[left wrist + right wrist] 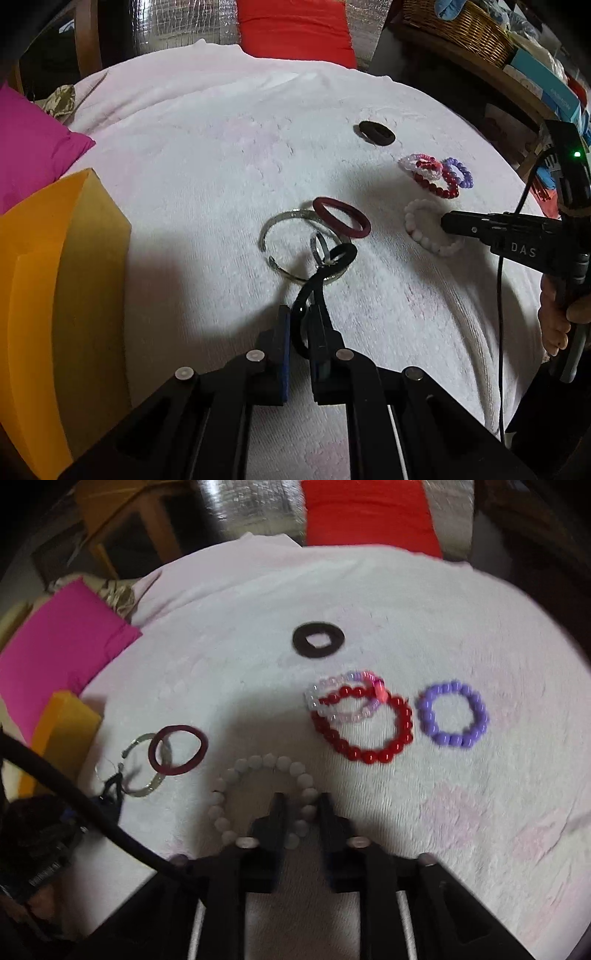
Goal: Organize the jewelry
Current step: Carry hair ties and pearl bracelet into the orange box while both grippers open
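left gripper point(301, 317) clamped on black hair tie point(325, 273) over silver bangle point(295, 243) | right gripper point(301, 805) pinching white bead bracelet point(258, 797) on white towel point(443, 812) | red, purple bracelets farther right

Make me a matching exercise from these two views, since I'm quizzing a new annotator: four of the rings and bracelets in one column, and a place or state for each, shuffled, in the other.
Things:
1. black hair tie
2. white bead bracelet
3. purple bead bracelet
4. maroon hair tie

Places or states:
A. lies apart on the towel, right of the red bead bracelet
B. overlaps the silver bangle
C. pinched in the left gripper
D. its beads sit between the right gripper fingers

Pairs: 1-C, 2-D, 3-A, 4-B
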The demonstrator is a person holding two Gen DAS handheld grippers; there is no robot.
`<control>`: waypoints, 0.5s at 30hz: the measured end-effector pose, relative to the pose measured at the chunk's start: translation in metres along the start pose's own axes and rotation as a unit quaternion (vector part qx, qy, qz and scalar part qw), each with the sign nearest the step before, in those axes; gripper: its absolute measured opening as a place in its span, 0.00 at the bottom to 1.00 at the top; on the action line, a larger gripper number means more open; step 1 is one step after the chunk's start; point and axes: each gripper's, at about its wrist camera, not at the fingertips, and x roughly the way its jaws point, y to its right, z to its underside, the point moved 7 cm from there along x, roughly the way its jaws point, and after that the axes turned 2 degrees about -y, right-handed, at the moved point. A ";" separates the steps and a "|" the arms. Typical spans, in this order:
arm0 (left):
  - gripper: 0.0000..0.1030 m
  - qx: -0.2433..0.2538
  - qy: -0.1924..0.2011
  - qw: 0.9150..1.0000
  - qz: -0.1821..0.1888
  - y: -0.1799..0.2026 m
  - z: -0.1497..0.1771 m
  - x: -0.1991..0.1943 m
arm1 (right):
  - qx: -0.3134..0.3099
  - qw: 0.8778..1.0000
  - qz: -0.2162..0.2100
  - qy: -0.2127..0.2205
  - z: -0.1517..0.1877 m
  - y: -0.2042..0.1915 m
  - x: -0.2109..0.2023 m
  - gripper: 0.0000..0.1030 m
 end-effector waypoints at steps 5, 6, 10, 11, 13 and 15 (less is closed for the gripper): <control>0.07 -0.014 0.035 0.999 -0.011 -0.001 -0.009 -0.022 | 0.001 0.998 -0.025 0.058 -0.014 -0.003 -0.028 0.10; 0.07 -0.017 0.043 0.999 -0.011 -0.001 -0.011 -0.028 | 0.000 0.997 -0.030 0.071 -0.016 -0.005 -0.035 0.10; 0.07 -0.031 0.074 0.997 -0.021 0.000 -0.014 -0.052 | -0.008 0.992 -0.049 0.116 -0.024 -0.017 -0.059 0.10; 0.07 -0.038 0.082 0.996 -0.023 -0.001 -0.014 -0.059 | -0.009 0.990 -0.055 0.128 -0.026 -0.020 -0.066 0.10; 0.07 -0.047 0.101 0.993 -0.031 -0.003 -0.014 -0.075 | -0.013 0.987 -0.073 0.144 -0.029 -0.031 -0.076 0.10; 0.07 -0.061 0.121 0.989 -0.052 -0.006 -0.012 -0.095 | -0.020 0.983 -0.085 0.159 -0.032 -0.048 -0.084 0.10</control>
